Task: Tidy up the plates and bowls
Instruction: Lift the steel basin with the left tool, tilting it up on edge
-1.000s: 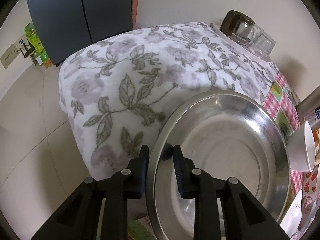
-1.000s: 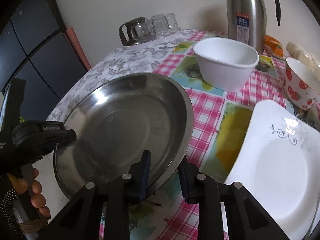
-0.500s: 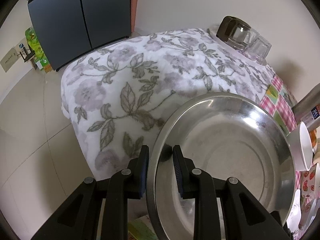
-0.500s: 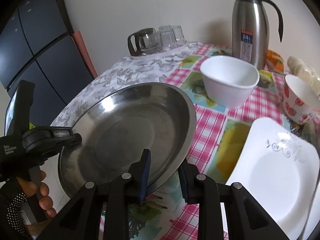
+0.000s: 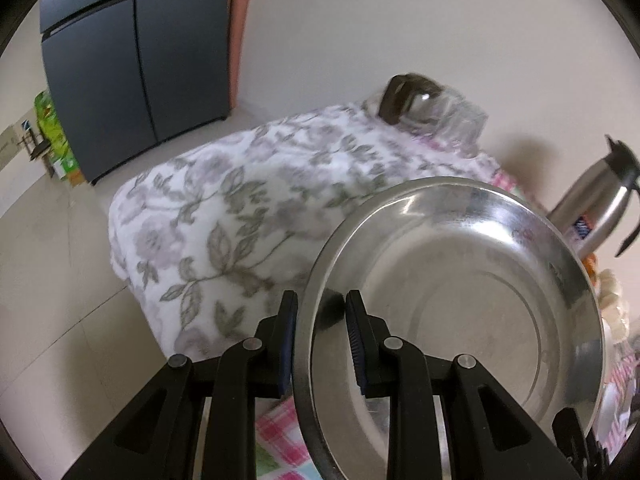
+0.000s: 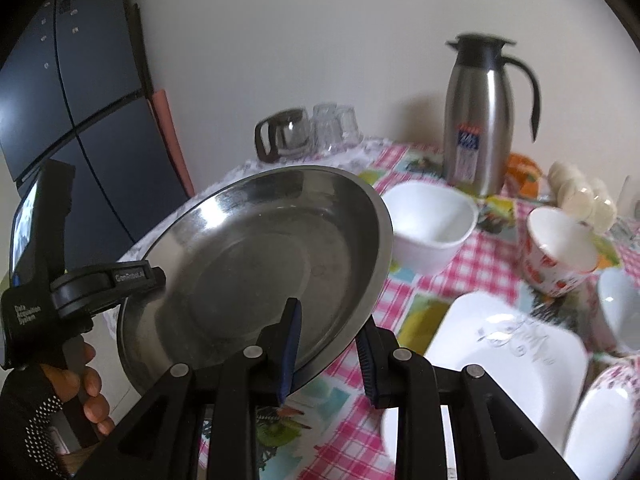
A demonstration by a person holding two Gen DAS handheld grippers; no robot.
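A large steel basin (image 5: 460, 300) is held in the air above the table, tilted. My left gripper (image 5: 320, 320) is shut on its rim at one side. My right gripper (image 6: 328, 336) is shut on the opposite rim, and the steel basin (image 6: 260, 256) fills the middle of the right wrist view. The left gripper (image 6: 160, 276) shows there at the basin's left edge. A white square plate (image 6: 500, 360) lies at the lower right. A white bowl (image 6: 432, 224) stands behind the basin. A strawberry-patterned bowl (image 6: 556, 256) leans to its right.
A steel thermos jug (image 6: 480, 120) stands at the back, with glasses and a glass pot (image 6: 288, 136) to its left. More white dishes (image 6: 616, 304) sit at the right edge. The floral cloth (image 5: 240, 208) covers the table's left part. A dark fridge (image 5: 132, 56) stands beyond.
Both grippers have lifted the steel basin higher off the table and tilted it. The views now look more level across the table, and the thermos has come into the left wrist view.
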